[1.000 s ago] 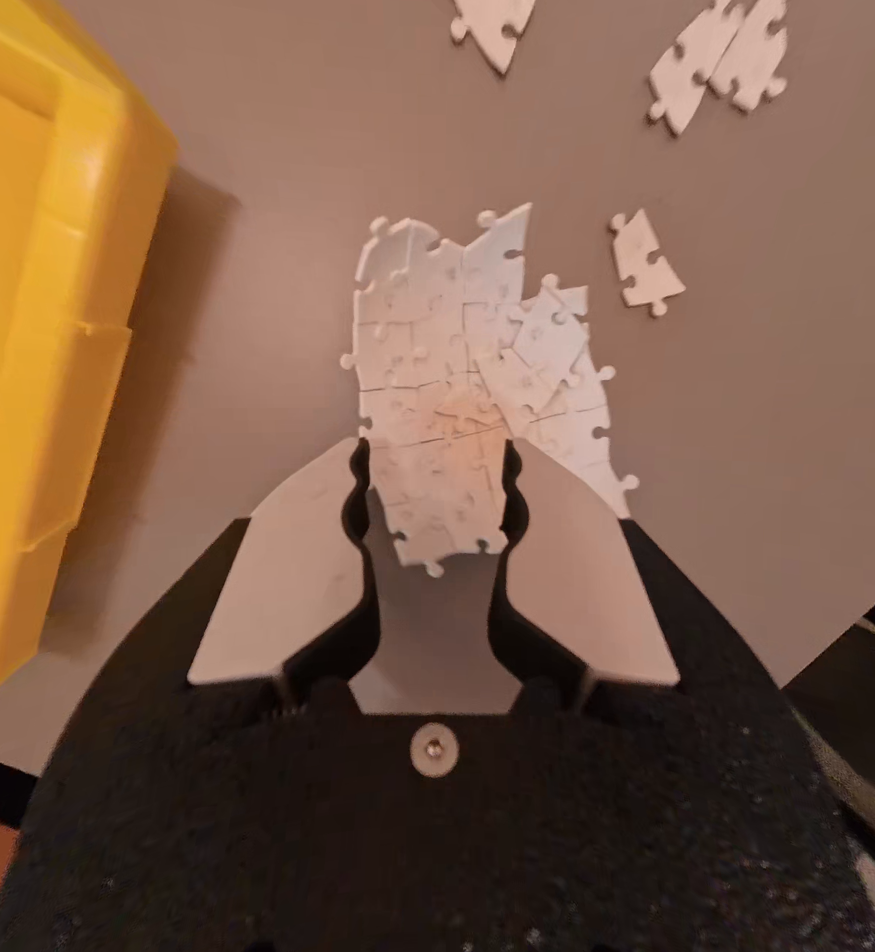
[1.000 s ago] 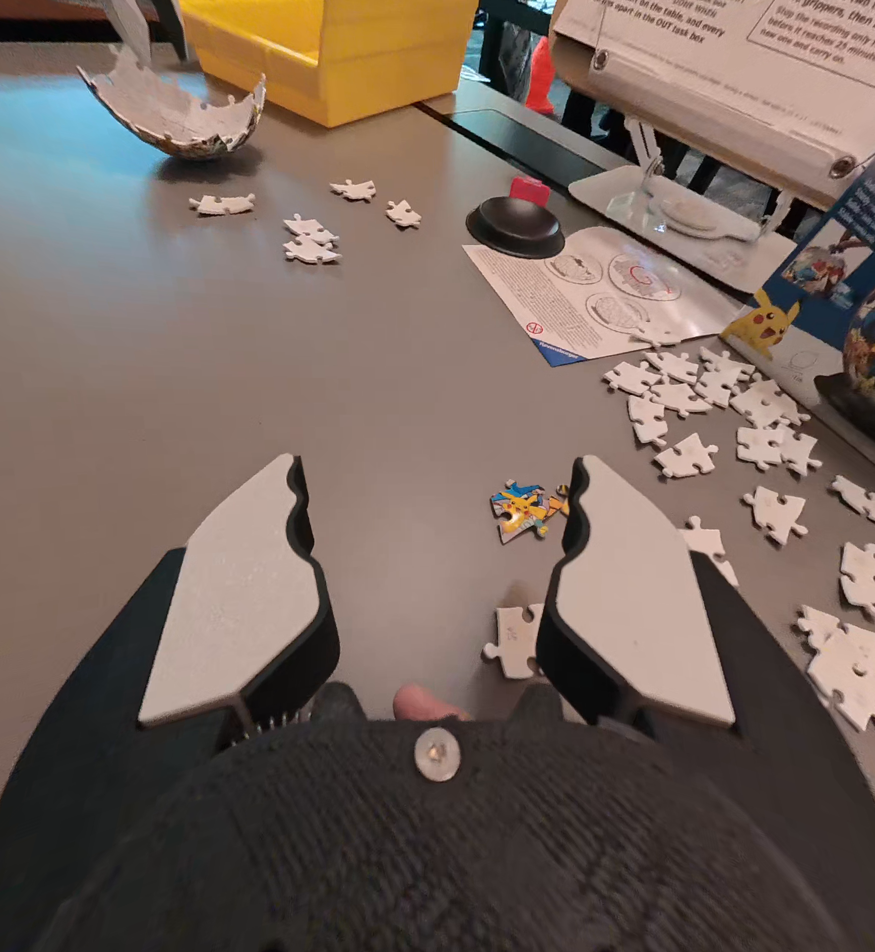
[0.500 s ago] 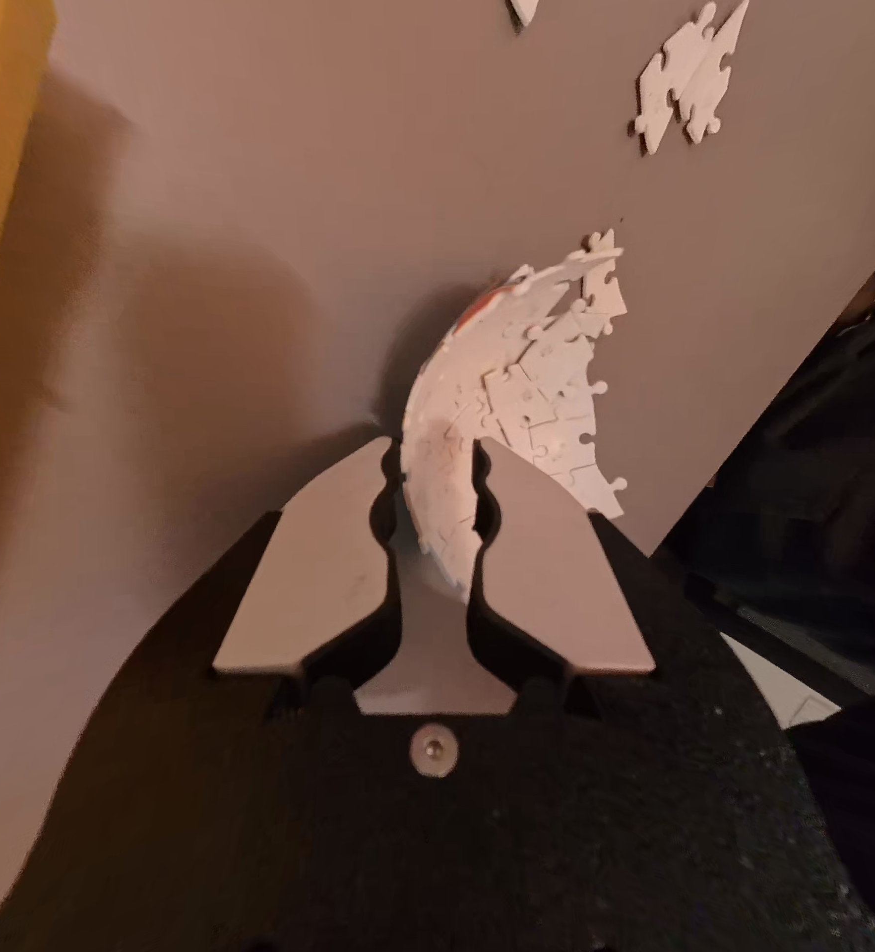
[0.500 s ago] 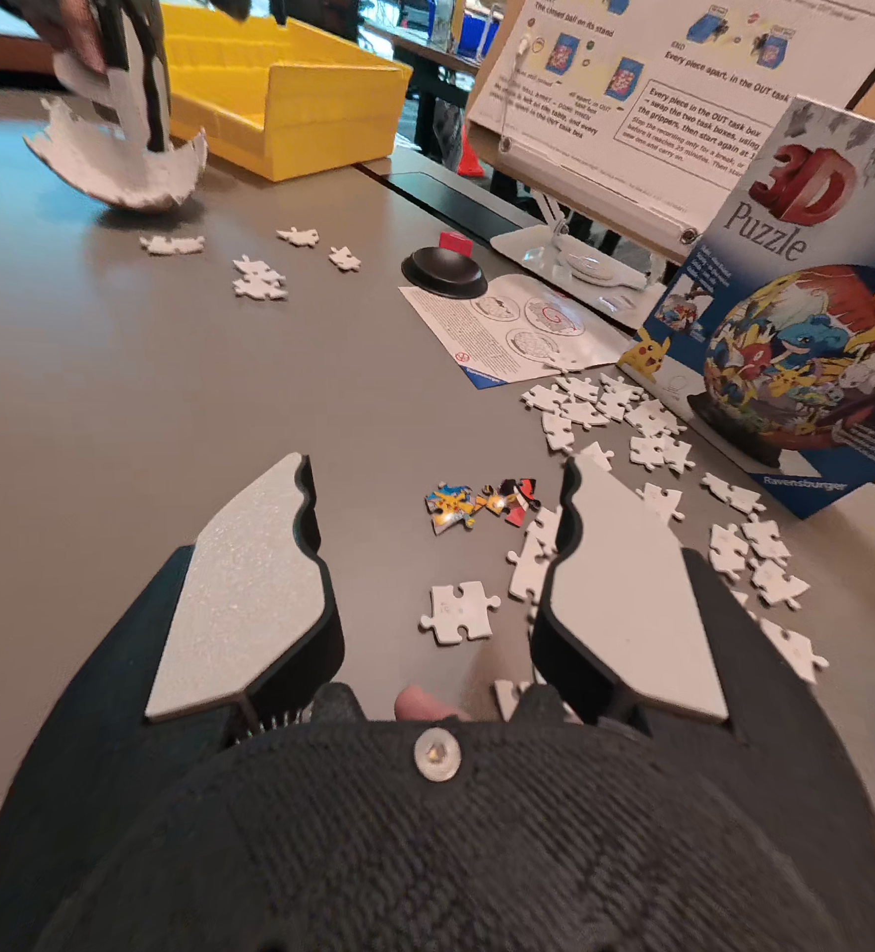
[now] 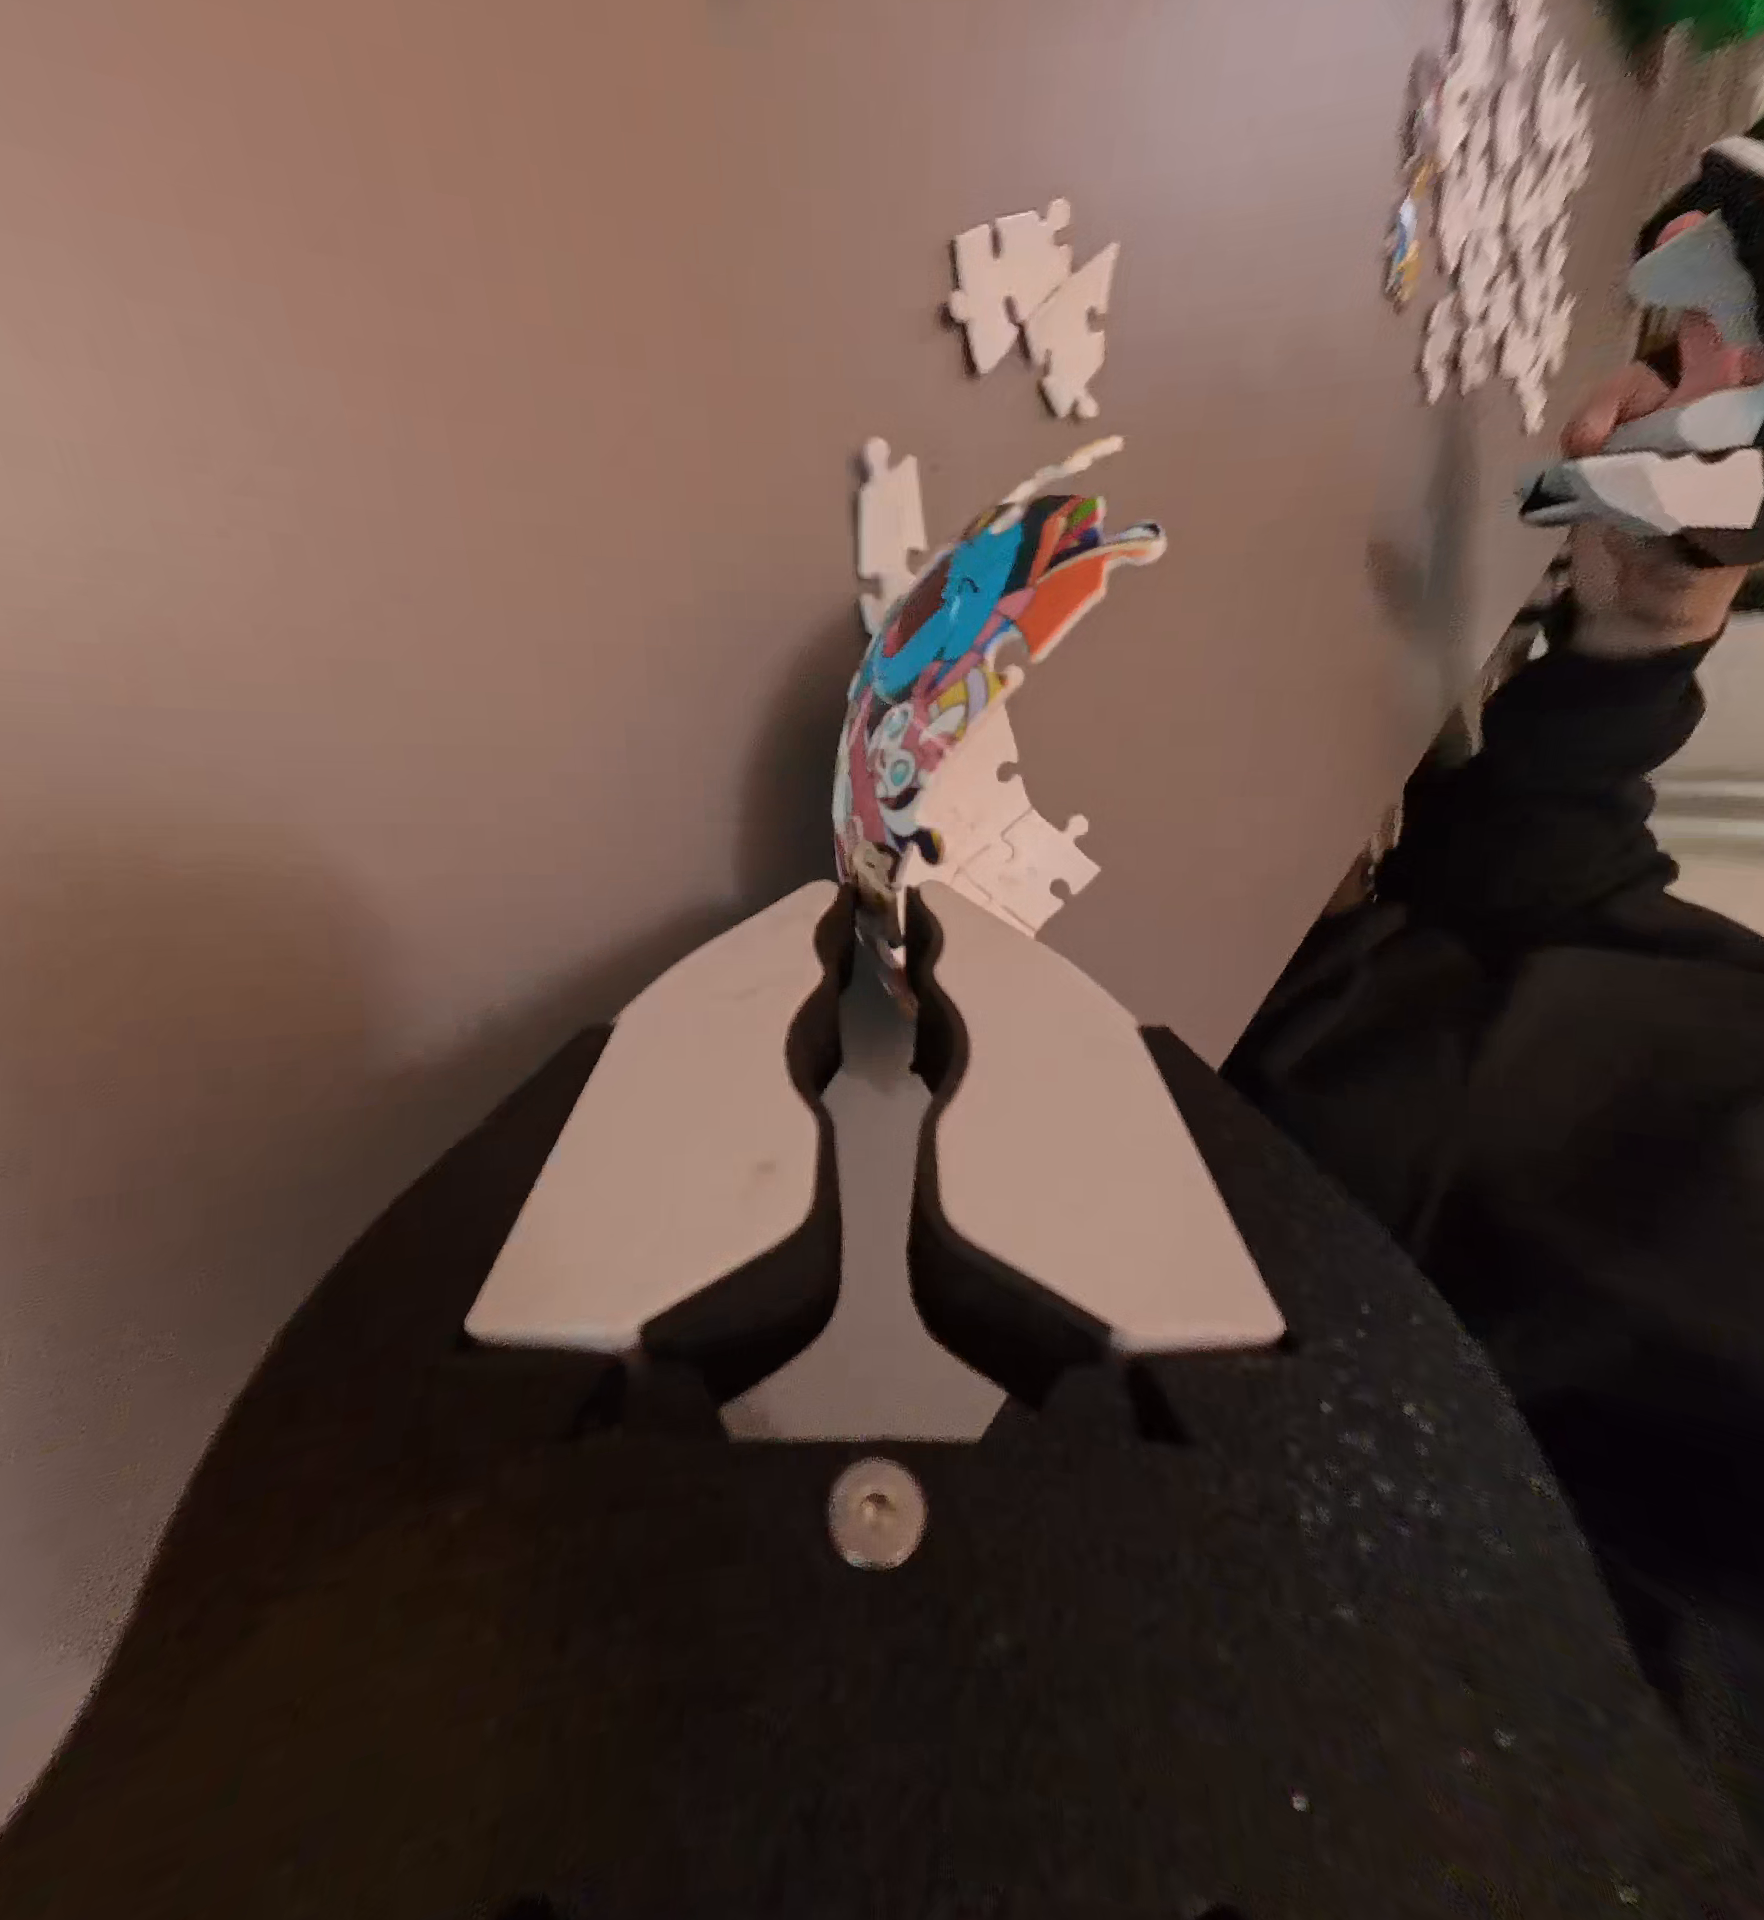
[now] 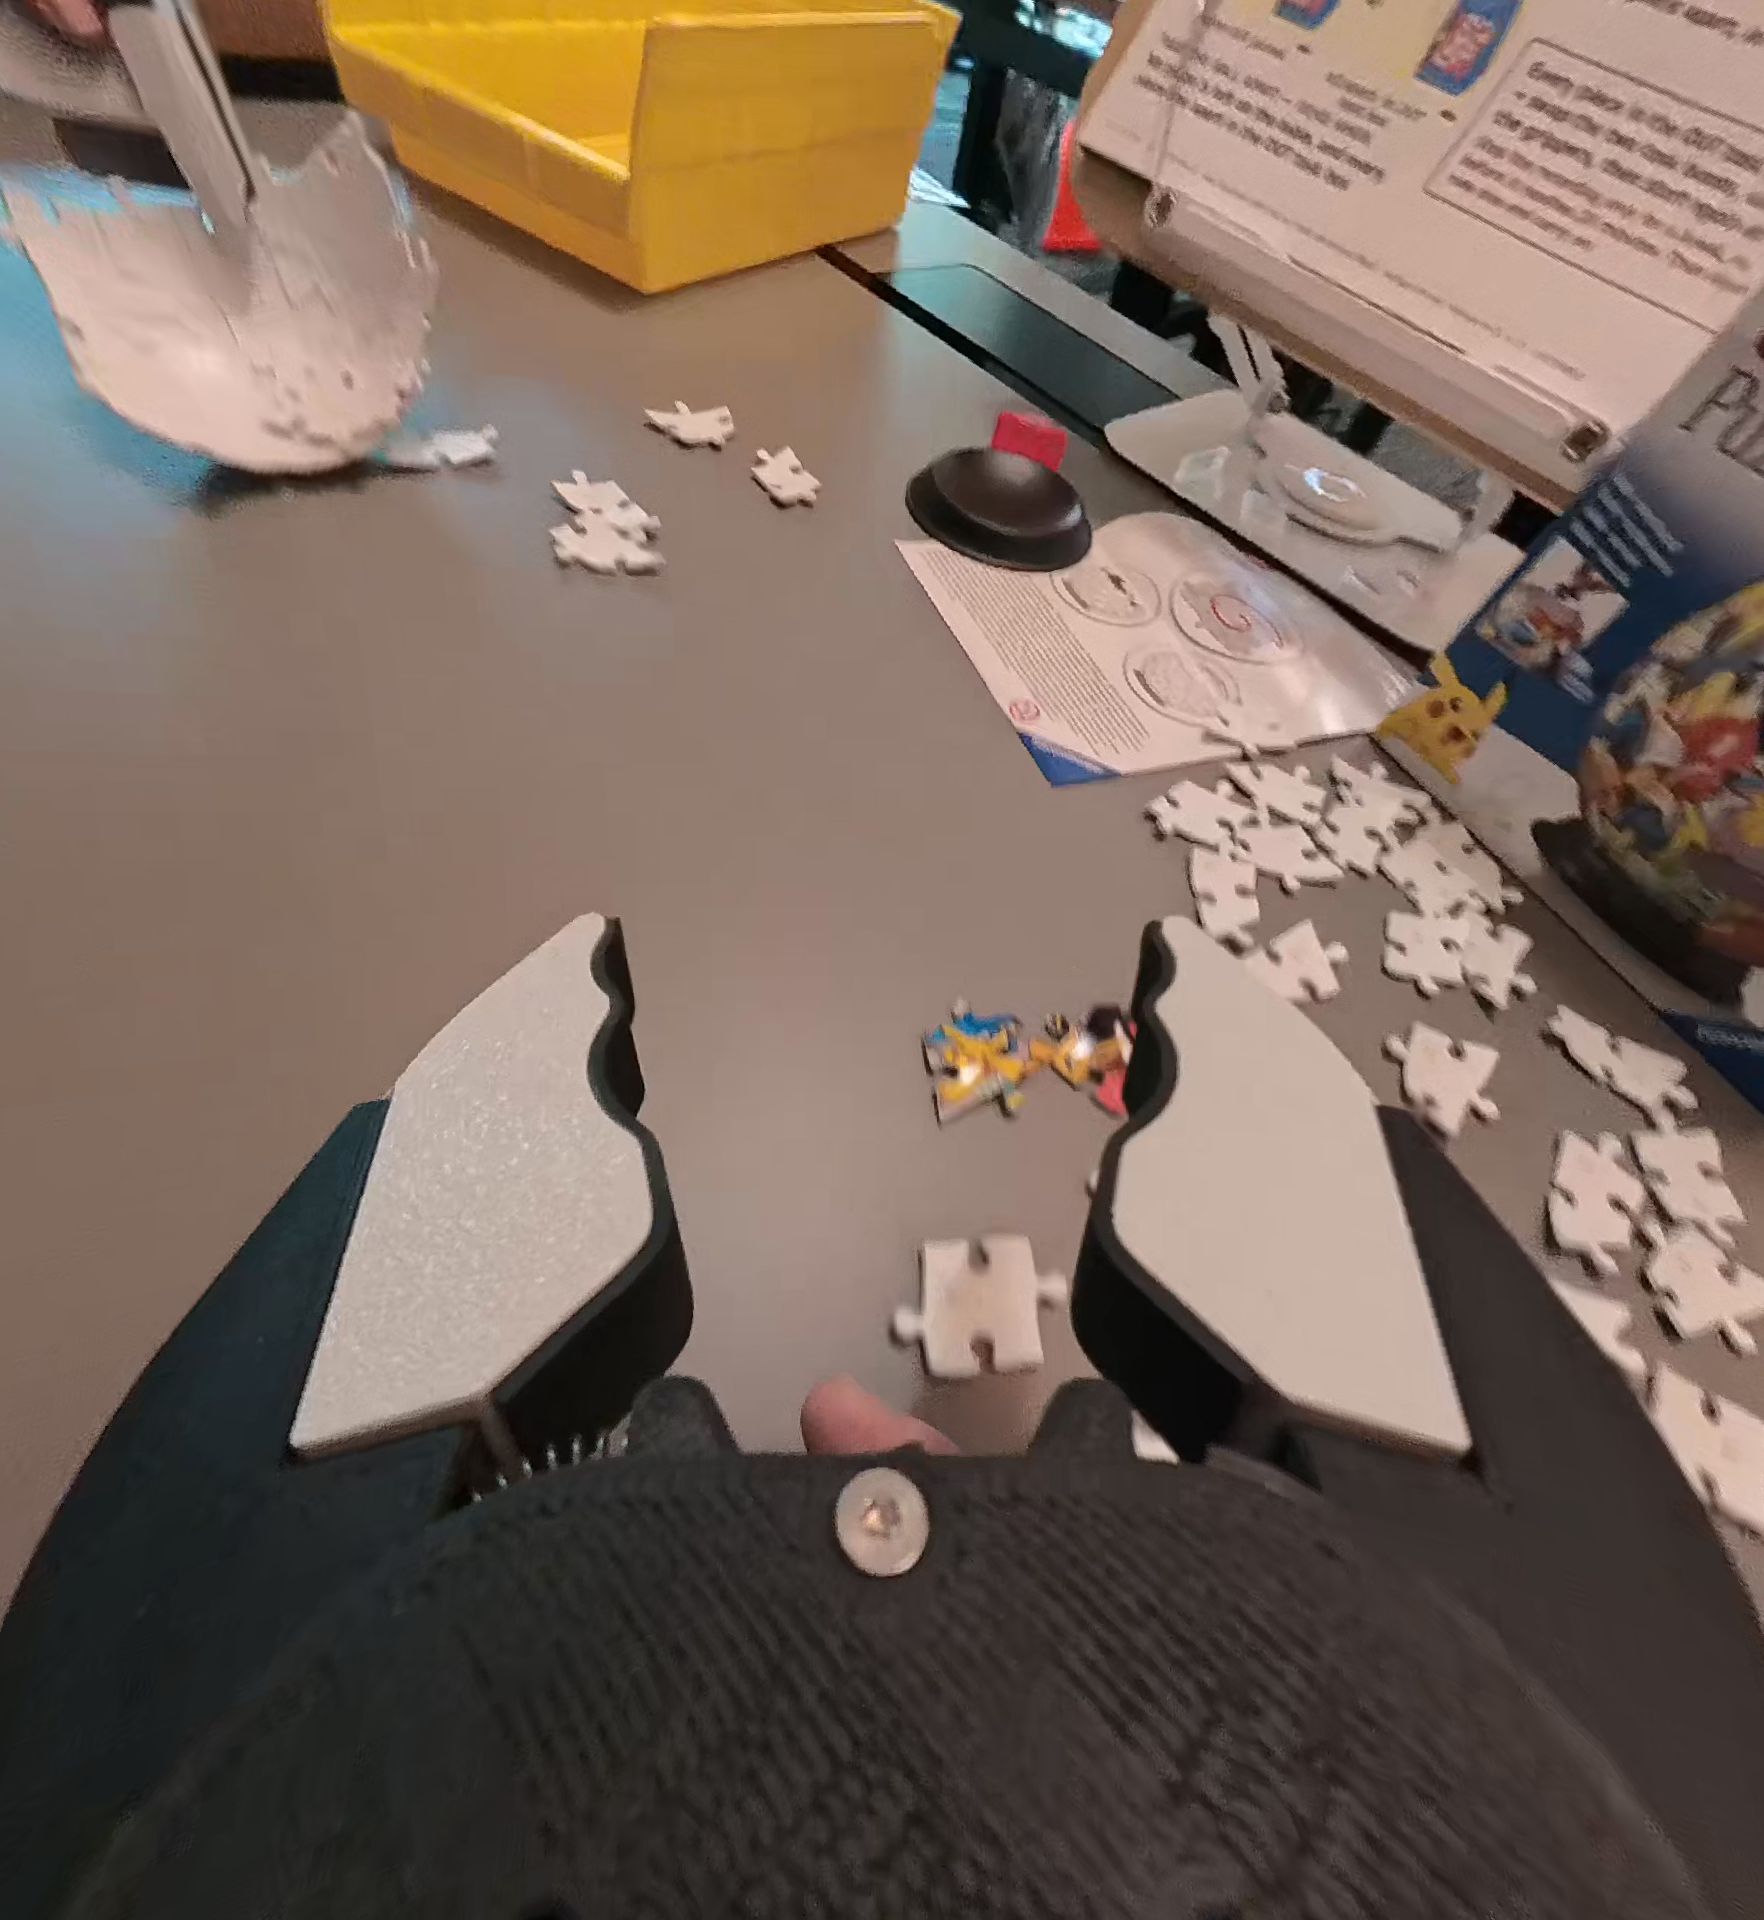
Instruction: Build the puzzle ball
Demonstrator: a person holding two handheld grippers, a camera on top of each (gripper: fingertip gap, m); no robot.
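Here left claw [image 5: 876, 914] pinches the ball shell [image 5: 945, 665] (blurred); right claw [image 6: 883, 977] spread.

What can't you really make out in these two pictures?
- Partly built puzzle ball: in the right wrist view motion blur smears its edges; its printed outside faces away.
- Loose white pieces: blurred streaks in the left wrist view.
- Colourful pieces: the right gripper finger hides part of them.
- Puzzle box: cut off by the frame edge.
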